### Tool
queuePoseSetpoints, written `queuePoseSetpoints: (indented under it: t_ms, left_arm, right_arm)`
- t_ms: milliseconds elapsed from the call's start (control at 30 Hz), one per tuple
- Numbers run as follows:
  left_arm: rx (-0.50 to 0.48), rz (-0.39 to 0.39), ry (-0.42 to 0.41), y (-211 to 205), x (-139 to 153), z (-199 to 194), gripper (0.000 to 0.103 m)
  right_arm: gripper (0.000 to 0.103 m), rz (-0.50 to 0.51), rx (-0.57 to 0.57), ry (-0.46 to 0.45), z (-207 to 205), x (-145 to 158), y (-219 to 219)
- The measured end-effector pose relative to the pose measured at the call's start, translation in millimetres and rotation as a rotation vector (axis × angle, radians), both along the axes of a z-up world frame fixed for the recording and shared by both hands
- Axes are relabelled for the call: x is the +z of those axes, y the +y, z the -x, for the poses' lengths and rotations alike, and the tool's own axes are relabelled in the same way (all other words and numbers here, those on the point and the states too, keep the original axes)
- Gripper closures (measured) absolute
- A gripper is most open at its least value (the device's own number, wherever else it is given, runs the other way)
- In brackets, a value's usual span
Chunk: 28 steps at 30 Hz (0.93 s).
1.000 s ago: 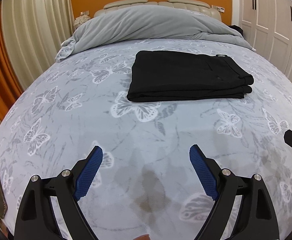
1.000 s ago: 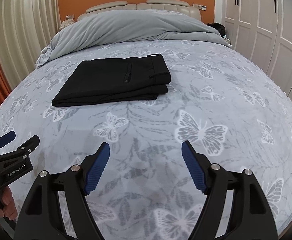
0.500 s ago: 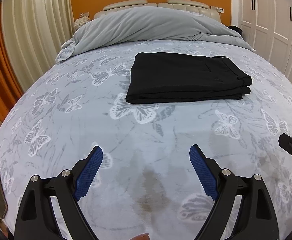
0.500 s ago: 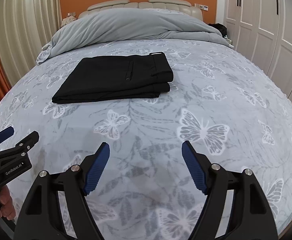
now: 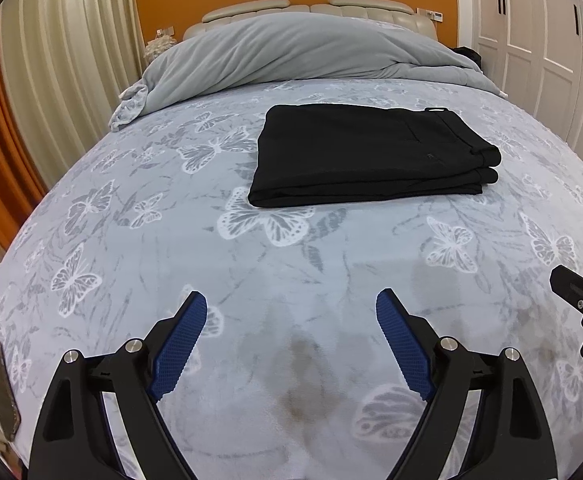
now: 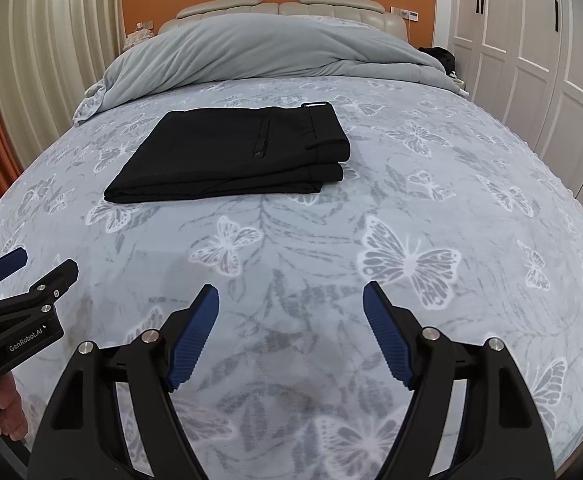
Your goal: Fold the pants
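Black pants point(image 5: 371, 156) lie folded in a flat rectangle on the butterfly-print bed cover point(image 5: 131, 216), waistband to the right. They also show in the right wrist view point(image 6: 235, 152). My left gripper point(image 5: 291, 312) is open and empty, held well back from the pants above the near part of the bed. My right gripper point(image 6: 289, 300) is open and empty too, beside the left one. The left gripper also shows at the left edge of the right wrist view point(image 6: 31, 268), and the right gripper at the right edge of the left wrist view point(image 5: 579, 276).
A grey duvet point(image 5: 299, 56) is bunched at the head of the bed by the beige headboard point(image 5: 311, 6). White wardrobe doors point(image 6: 531, 60) stand on the right, curtains point(image 5: 63, 60) on the left. A brownish stain point(image 5: 303, 364) marks the cover near my left gripper.
Both grippers have drifted slightly back and up from the pants, staying open. The pants have not moved.
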<state>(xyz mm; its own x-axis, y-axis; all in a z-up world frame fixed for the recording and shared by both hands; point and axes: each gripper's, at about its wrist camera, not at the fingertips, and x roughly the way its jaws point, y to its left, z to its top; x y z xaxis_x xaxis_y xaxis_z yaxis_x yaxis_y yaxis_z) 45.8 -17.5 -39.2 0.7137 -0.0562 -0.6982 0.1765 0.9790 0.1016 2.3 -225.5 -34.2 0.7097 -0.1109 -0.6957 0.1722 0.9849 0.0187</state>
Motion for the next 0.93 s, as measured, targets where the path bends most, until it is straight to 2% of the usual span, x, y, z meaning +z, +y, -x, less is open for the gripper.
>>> queuePoseSetpoints:
  t_ms: [200,733,833,933]
  left_arm:
    - [0.015,0.047,-0.009,4.6,0.4,1.2,0.019]
    - [0.003,0.022,-0.024,-0.1,3.1,3.4,0.020]
    - [-0.016,0.008,-0.013,-3.6,1.2,3.2,0.020]
    - [-0.017,0.000,-0.014,-4.3,-0.5,3.4,0.020]
  right_arm:
    - [0.031,0.002,0.003,0.002,-0.4,-0.7,0.6]
    - [0.031,0.006,0.015,0.005,-2.5,-2.8,-2.3]
    - [0.024,0.013,0.014,0.004,-2.9,-3.1,-2.9]
    - [0.024,0.020,0.018,0.003,-3.9,-3.7,-4.2]
